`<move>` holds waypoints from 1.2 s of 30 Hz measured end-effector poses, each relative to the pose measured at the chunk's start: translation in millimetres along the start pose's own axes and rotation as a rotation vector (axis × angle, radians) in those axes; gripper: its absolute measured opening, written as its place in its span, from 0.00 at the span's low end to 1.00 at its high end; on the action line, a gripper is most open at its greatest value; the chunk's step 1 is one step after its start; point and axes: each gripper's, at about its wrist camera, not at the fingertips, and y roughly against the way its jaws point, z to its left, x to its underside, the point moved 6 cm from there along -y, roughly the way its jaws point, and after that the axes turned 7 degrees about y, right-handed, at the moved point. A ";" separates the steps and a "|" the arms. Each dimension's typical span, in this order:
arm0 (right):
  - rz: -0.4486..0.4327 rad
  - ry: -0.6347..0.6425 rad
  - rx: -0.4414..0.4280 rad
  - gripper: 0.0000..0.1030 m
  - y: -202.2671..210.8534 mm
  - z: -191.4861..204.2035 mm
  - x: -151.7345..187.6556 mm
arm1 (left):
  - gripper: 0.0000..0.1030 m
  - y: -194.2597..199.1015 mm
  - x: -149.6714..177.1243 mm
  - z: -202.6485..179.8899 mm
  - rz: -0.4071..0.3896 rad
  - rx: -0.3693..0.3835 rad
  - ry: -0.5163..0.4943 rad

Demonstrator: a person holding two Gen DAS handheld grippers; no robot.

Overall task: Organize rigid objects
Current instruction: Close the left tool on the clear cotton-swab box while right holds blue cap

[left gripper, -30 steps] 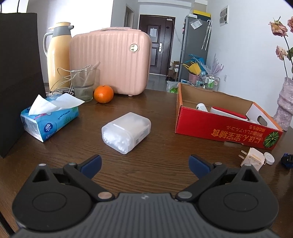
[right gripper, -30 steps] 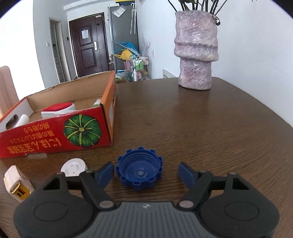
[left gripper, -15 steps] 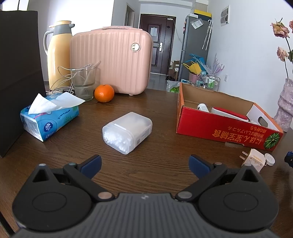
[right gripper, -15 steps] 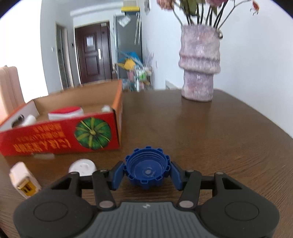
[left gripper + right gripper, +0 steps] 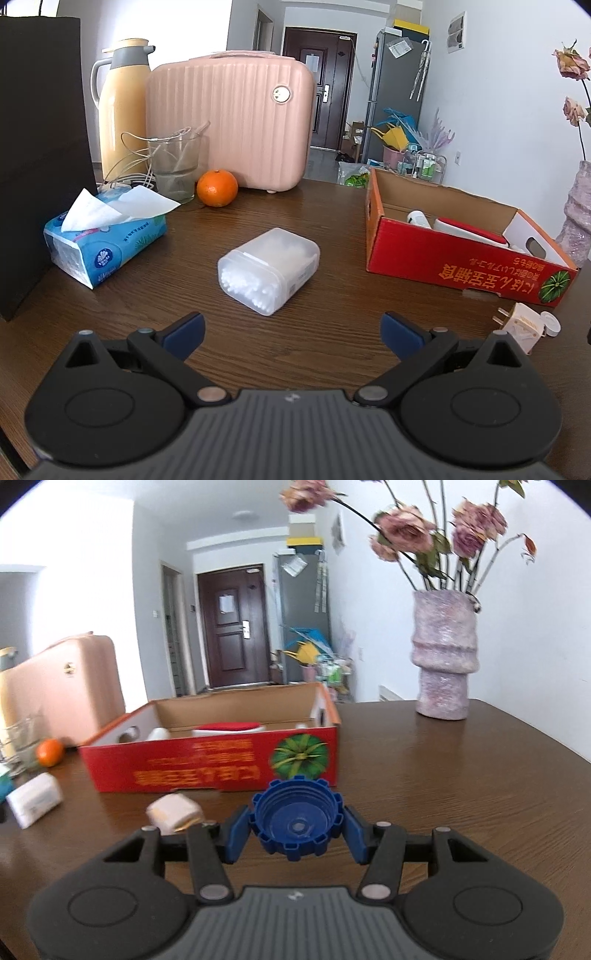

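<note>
My right gripper (image 5: 296,825) is shut on a blue toothed bottle cap (image 5: 297,819) and holds it above the table, in front of the red cardboard box (image 5: 207,764). The box (image 5: 458,258) holds a red-and-white item and a small white bottle. My left gripper (image 5: 291,328) is open and empty, low over the table. A clear box of cotton swabs (image 5: 268,269) lies just ahead of it. A cream plug adapter (image 5: 521,326) and a small white cap (image 5: 550,323) lie at its right; the adapter also shows in the right wrist view (image 5: 173,810).
A tissue pack (image 5: 103,243), an orange (image 5: 217,187), a glass with cables (image 5: 173,166), a yellow thermos (image 5: 122,107) and a pink case (image 5: 232,122) stand at the left and back. A black bag (image 5: 37,147) fills the far left. A purple vase (image 5: 443,657) stands back right.
My right gripper closed on the blue cap, lifted it off the table and turned left toward the box. My left gripper stayed nearly still.
</note>
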 end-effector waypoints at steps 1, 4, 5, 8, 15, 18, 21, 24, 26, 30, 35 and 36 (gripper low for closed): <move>-0.004 0.001 -0.007 0.51 3.2 3.2 0.6 | 1.00 -1.2 -1.1 1.6 -0.001 -0.003 -0.002; -0.010 -0.001 -0.019 0.51 9.3 8.9 2.8 | 1.00 -7.8 -5.7 6.2 -0.003 -0.004 -0.016; -0.011 -0.001 -0.018 0.51 10.0 10.0 3.2 | 1.00 -11.4 -7.0 6.9 0.006 -0.002 -0.027; -0.009 -0.006 -0.011 0.51 10.9 12.0 4.8 | 1.00 -23.5 -13.1 10.3 0.033 0.005 -0.046; -0.005 -0.025 0.011 0.51 8.2 6.3 6.6 | 1.00 -49.2 -29.1 14.5 0.040 0.003 -0.067; -0.003 -0.033 0.021 0.51 6.1 3.8 7.0 | 1.00 -60.9 -33.0 13.8 0.038 -0.005 -0.092; -0.002 -0.038 0.030 0.51 4.9 2.1 7.6 | 1.00 -73.5 -37.4 15.8 0.045 -0.020 -0.103; 0.000 -0.043 0.039 0.51 3.6 0.4 8.3 | 1.00 -86.5 -40.6 18.9 0.064 -0.021 -0.100; 0.002 -0.045 0.043 0.51 2.3 -0.6 8.5 | 1.00 -96.6 -42.1 21.5 0.079 -0.020 -0.104; 0.008 -0.052 0.052 0.51 -0.5 -2.0 9.0 | 1.00 -114.0 -43.6 26.8 0.123 -0.003 -0.089; 0.016 -0.053 0.061 0.51 -4.0 -3.0 9.7 | 1.00 -129.3 -46.0 29.4 0.145 0.017 -0.087; 0.016 -0.053 0.062 0.51 -4.2 -3.4 9.7 | 1.00 -130.7 -46.0 29.6 0.145 0.011 -0.089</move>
